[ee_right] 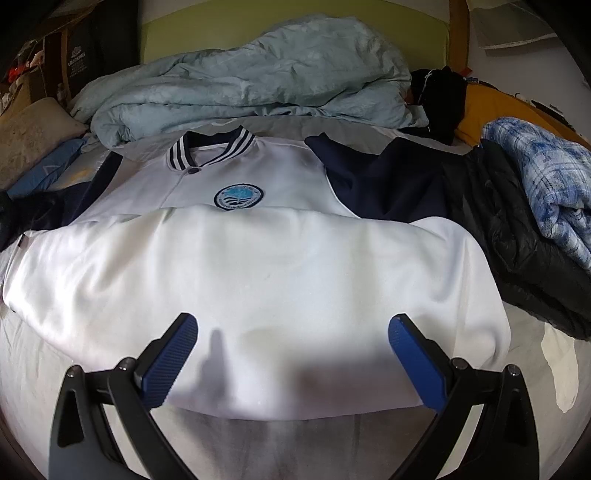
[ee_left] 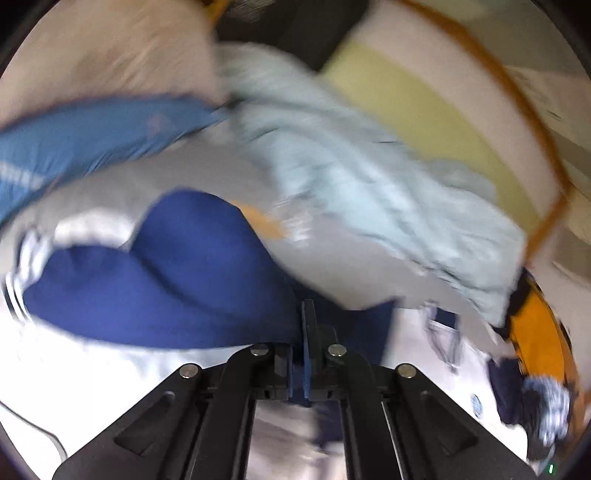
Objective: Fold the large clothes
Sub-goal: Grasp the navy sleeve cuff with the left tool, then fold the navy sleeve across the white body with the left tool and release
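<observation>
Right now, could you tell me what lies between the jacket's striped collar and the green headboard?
In the right wrist view, a crumpled pale blue duvet lies heaped between the striped collar and the green headboard.

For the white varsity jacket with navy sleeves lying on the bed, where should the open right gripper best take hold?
Probably the folded white edge of the white varsity jacket nearest the right gripper, approached from this near side with one finger slid underneath. The fold lies flat across the bed, facing the open jaws.
</observation>
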`<state>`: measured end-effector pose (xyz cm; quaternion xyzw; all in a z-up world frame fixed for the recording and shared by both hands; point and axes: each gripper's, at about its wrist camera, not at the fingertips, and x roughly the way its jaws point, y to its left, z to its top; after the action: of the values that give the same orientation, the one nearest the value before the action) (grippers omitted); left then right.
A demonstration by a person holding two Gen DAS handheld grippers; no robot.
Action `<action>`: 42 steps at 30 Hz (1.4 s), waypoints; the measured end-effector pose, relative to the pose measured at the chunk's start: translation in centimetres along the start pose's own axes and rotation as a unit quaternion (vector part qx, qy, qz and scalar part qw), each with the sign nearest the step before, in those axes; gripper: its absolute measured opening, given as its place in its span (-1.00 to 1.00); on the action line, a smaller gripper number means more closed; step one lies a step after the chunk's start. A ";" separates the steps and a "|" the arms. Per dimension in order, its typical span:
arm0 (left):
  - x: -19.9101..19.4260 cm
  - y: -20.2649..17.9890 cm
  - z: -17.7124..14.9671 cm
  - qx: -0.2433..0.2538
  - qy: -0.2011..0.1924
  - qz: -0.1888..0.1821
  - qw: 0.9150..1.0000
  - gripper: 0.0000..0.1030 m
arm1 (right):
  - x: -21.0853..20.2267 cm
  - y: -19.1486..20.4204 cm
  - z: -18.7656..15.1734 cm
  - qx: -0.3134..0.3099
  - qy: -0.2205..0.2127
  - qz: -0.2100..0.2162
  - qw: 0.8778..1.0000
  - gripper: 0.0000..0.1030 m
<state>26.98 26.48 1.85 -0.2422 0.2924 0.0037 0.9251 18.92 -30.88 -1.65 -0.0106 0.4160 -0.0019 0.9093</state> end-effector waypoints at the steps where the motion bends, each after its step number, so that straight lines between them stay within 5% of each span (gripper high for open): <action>1: -0.9 -2.2 -0.4 0.025 -0.003 -0.017 1.000 -0.96 | 0.0 0.1 -0.1 -0.002 0.000 -0.002 1.000 1.00; 5: -2.9 -10.0 -3.7 0.110 0.015 -0.089 0.990 -0.96 | -0.2 0.2 -0.1 -0.001 -0.002 -0.002 1.000 1.00; 10: -1.7 -16.2 -10.6 0.165 0.097 -0.136 0.972 -0.95 | -0.4 0.2 -0.1 -0.008 -0.009 -0.013 1.000 1.00; 14: 0.3 -16.8 -14.7 0.178 0.158 -0.110 0.965 -0.84 | -0.3 -0.2 0.0 0.000 -0.006 -0.011 1.000 1.00; 18: -1.8 -16.4 -16.4 0.175 0.155 -0.102 0.967 -0.45 | -0.8 -0.4 0.1 0.002 -0.013 -0.014 1.000 1.00; 23: -4.4 -14.7 -15.4 0.149 0.111 -0.072 0.980 0.09 | -1.5 -0.4 0.2 0.004 -0.020 -0.004 1.000 1.00; 31: -4.9 -6.6 -7.5 0.103 0.059 0.036 0.992 0.26 | -2.6 -0.9 0.3 0.006 -0.036 -0.012 0.999 1.00; 35: -1.4 -2.2 -5.4 0.060 0.104 0.023 0.992 0.37 | -1.9 -1.1 0.3 0.017 -0.023 -0.005 1.000 1.00; 39: 2.5 2.4 -5.1 -0.001 0.144 0.080 0.986 0.37 | -1.1 -0.8 0.0 0.019 -0.004 0.006 1.000 1.00; 42: 4.0 4.7 -6.1 -0.049 0.178 0.060 0.981 0.37 | -1.0 -0.2 -0.3 0.000 -0.006 -0.007 1.000 1.00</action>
<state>26.26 27.38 -6.76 -0.2659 0.4662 0.0299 0.8432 18.06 -31.05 -1.09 -0.0134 0.4106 -0.0086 0.9117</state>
